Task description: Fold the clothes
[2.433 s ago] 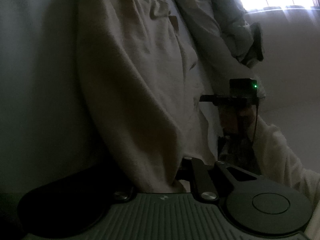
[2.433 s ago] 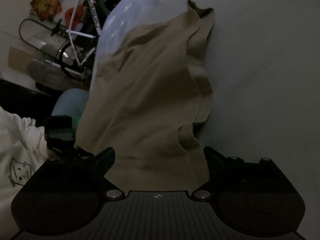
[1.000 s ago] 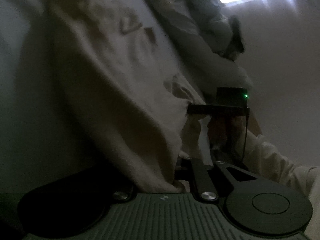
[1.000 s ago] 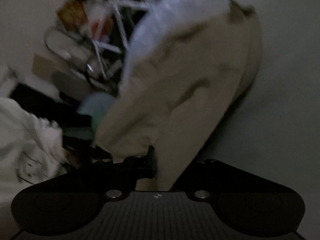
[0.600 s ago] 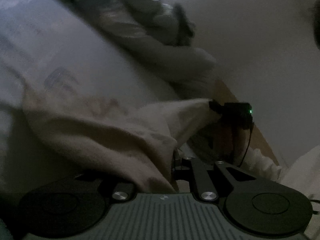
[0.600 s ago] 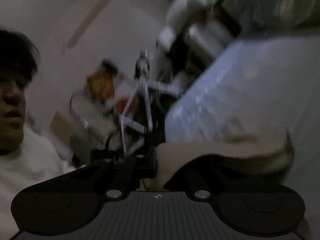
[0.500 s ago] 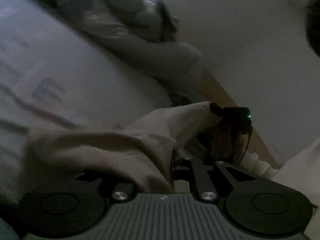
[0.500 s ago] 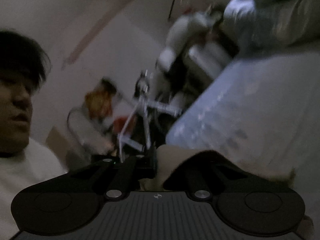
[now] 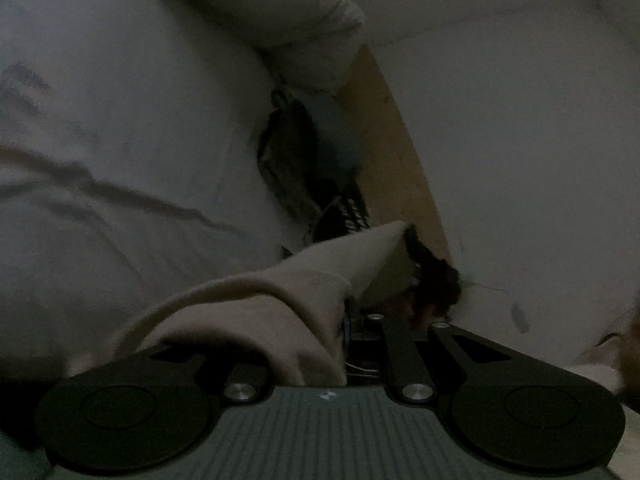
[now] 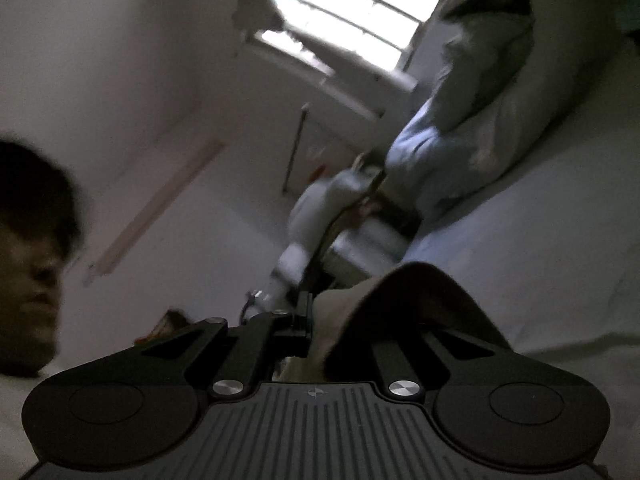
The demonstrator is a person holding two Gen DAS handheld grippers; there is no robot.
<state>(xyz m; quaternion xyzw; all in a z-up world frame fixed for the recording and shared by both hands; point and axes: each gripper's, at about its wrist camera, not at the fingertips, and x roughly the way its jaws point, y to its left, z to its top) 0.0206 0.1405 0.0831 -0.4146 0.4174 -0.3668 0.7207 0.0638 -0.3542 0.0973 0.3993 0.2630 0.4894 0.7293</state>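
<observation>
1. Left wrist view first: my left gripper (image 9: 347, 330) has its jaws nearly together, clamped on a fold of the beige garment (image 9: 256, 304).
2. From that pinch the garment bunches over the left finger arm and hangs off to the left, above the pale bed (image 9: 120, 140).
3. One edge of the garment runs taut up and to the right, to my right gripper (image 9: 416, 256), which shows as a dark shape at the end of that edge; from here I cannot make out its jaws.
4. Behind them I see a crumpled duvet (image 9: 304, 28) at the top, a dark bundle (image 9: 312, 152) by the bed's edge, a wooden strip (image 9: 400, 160) and the wall (image 9: 520, 120).
5. Right wrist view: my right gripper (image 10: 310, 320) is closed to a narrow slit, with the garment (image 10: 408, 296) caught between the pads.
6. The cloth rises in a hump just right of the jaws and drapes over the right finger arm, hiding that finger's tip.
7. The garment is held off the bed (image 10: 540, 260), which lies to the right.
8. A person (image 10: 28, 264) is at the left edge, blurred.
9. Farther back are a bright window (image 10: 340, 20), a heap of bedding (image 10: 480, 100) and blurred white clutter (image 10: 320, 232) that I cannot identify.
</observation>
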